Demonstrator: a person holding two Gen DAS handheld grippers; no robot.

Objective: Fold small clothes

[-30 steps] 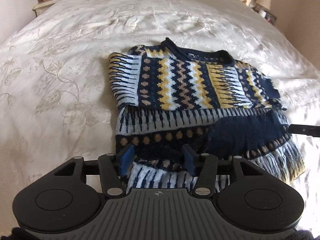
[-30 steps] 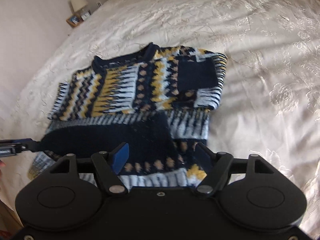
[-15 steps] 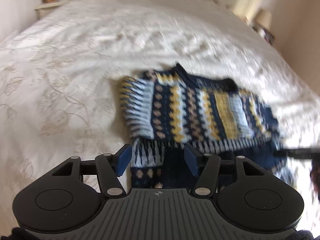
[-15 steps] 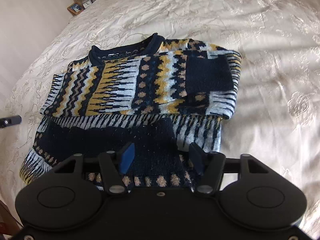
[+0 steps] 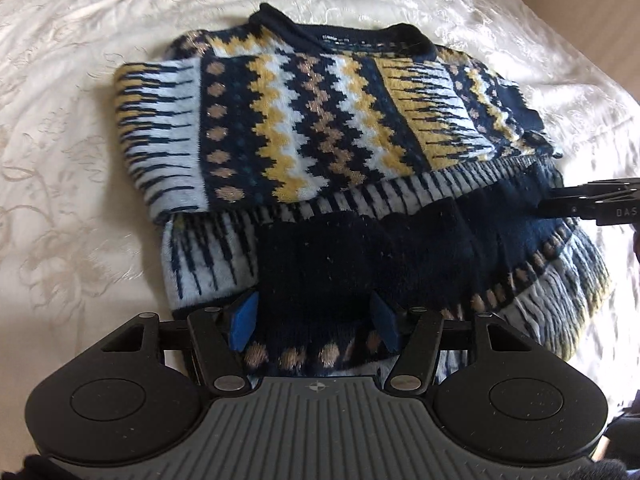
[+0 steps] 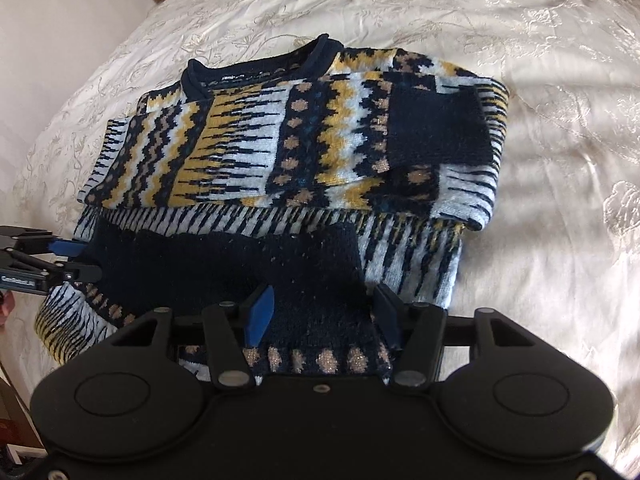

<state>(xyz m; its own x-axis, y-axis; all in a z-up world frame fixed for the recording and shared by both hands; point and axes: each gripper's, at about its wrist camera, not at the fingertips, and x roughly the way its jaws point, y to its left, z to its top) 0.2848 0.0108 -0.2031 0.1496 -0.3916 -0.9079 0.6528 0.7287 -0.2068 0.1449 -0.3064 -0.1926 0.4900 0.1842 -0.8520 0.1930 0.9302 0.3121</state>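
Sweater point(image 5: 332, 128), patterned knit: lies on the bedspread point(image 5: 72, 128), sleeves folded in, hem nearest. Left gripper point(image 5: 316, 322) and right gripper point(image 6: 324, 316): jaws apart, astride the hem band; right's have just been closing, pads not yet pressing. Step: taking the hem. Next, likely: pinch both, carry hem toward collar point(image 6: 260, 68).

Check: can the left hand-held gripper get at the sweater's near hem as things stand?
Probably yes. The left hand-held gripper already straddles the near hem of the sweater, jaws apart with knit between them, nothing covering that edge. The right hand-held gripper works its own stretch of hem alongside, clear of it.
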